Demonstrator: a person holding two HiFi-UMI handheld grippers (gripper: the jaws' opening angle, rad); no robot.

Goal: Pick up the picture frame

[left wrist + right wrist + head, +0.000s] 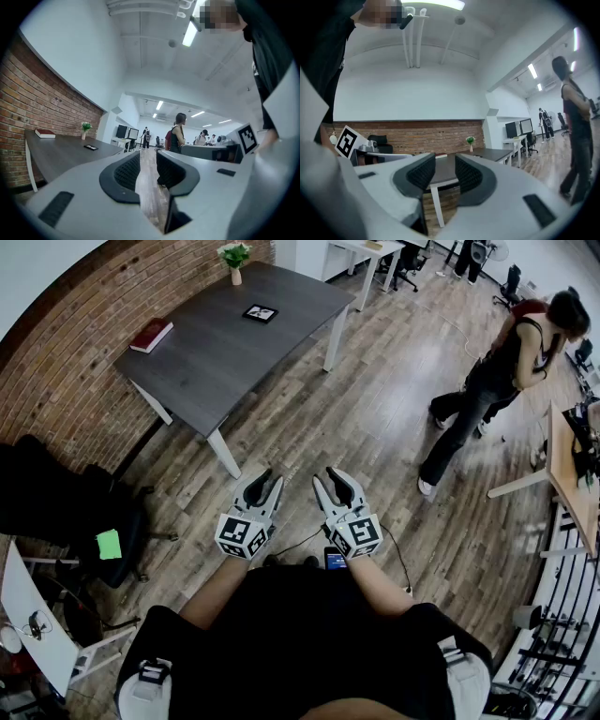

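An open-plan office — white desks point(516, 138) with monitors point(519, 127) and swivel chairs point(409, 262), strip lights point(189, 33) on a white ceiling, a brick wall point(66, 352), a wood floor point(394, 418), a grey table point(225, 352) — with people point(177, 133) standing about further back.

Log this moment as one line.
left gripper open, empty | right gripper open, empty | frame on table, untouched | grippers short of table
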